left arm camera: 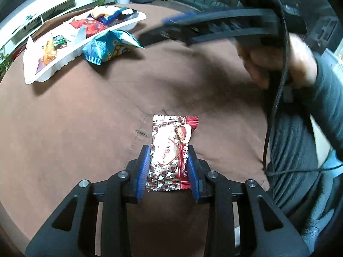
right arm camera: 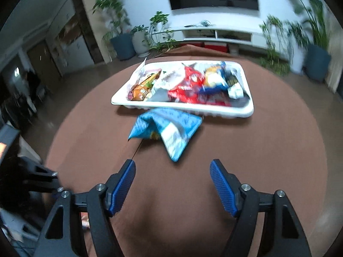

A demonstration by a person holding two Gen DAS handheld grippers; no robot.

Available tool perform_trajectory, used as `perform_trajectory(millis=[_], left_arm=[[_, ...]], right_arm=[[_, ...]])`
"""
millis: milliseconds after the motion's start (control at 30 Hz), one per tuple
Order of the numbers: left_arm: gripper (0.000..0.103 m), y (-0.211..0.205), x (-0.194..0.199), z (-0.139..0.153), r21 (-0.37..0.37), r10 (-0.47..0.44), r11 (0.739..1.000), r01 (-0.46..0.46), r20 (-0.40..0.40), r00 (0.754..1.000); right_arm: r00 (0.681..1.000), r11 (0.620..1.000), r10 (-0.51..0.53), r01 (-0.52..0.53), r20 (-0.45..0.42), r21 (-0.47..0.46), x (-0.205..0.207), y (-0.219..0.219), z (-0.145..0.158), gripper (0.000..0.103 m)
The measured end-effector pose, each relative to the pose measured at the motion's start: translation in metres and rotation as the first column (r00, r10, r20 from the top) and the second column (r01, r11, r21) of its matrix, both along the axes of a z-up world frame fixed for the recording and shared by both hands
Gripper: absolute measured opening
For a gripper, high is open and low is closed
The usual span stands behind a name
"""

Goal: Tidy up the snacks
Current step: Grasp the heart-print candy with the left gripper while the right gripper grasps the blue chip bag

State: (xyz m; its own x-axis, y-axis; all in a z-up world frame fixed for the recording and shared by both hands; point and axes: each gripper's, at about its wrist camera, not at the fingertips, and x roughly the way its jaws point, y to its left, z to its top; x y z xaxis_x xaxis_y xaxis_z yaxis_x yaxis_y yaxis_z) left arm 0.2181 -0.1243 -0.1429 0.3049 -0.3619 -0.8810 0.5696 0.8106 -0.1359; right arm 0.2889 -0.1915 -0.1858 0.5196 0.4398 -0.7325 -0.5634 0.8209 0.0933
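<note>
My left gripper (left arm camera: 169, 150) is shut on a red and silver snack packet (left arm camera: 171, 147), its blue pads pressing the packet's two sides over the brown tablecloth. My right gripper (right arm camera: 172, 165) is open and empty, above the cloth, pointing at a blue snack bag (right arm camera: 165, 128) that lies just in front of a white tray (right arm camera: 246, 111) filled with several snacks. In the left wrist view the right gripper (left arm camera: 171, 30) reaches toward the blue bag (left arm camera: 109, 47) beside the tray (left arm camera: 42, 77).
The round table has a brown cloth (left arm camera: 85, 117). A person's hand and grey sleeve (left arm camera: 300, 107) with a black cable are at the right. Potted plants (right arm camera: 120, 40) and a white TV cabinet (right arm camera: 225, 36) stand beyond the table.
</note>
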Motion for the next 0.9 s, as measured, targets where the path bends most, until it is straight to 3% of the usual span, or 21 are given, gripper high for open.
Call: perform_trajectory(millis=[67,300,467,567,733,900], left_arm=[[0.031,-0.010,0.003,-0.006,0.029,0.011,1.000,-0.012,0.014,1.000],[0.031,0.013,0.001,-0.005,0.007,0.121,0.993,-0.121,0.018,0.993],[0.033,0.019,-0.001,-0.002,-0.006,0.151,0.988,-0.151,0.000,0.988],[0.033,0.018,0.001,-0.002,-0.018,0.155,0.988,-0.155,-0.003,0.988],[0.031,0.016,-0.003,0.000,-0.016,0.160,0.987,-0.160,0.018,0.987],[0.030,0.022,-0.006,0.001,-0.029,0.189,0.982,-0.188,0.038,0.981]], right_arm=[[0.999,0.998,0.025,-0.023,0.032,-0.057,0.009,0.015,0.004,0.075],[0.991,0.968,0.110,-0.089,0.079,-0.235,0.032,0.056,-0.002,0.075],[0.989,0.930,0.138,-0.109,0.059,-0.351,0.040,0.077,-0.021,0.063],[0.991,0.922,0.130,-0.105,0.043,-0.372,0.043,0.081,-0.028,0.061],[0.994,0.923,0.104,-0.080,0.045,-0.377,0.040,0.079,-0.032,0.046],[0.999,0.959,0.028,-0.020,0.023,-0.284,0.032,0.058,-0.023,0.038]])
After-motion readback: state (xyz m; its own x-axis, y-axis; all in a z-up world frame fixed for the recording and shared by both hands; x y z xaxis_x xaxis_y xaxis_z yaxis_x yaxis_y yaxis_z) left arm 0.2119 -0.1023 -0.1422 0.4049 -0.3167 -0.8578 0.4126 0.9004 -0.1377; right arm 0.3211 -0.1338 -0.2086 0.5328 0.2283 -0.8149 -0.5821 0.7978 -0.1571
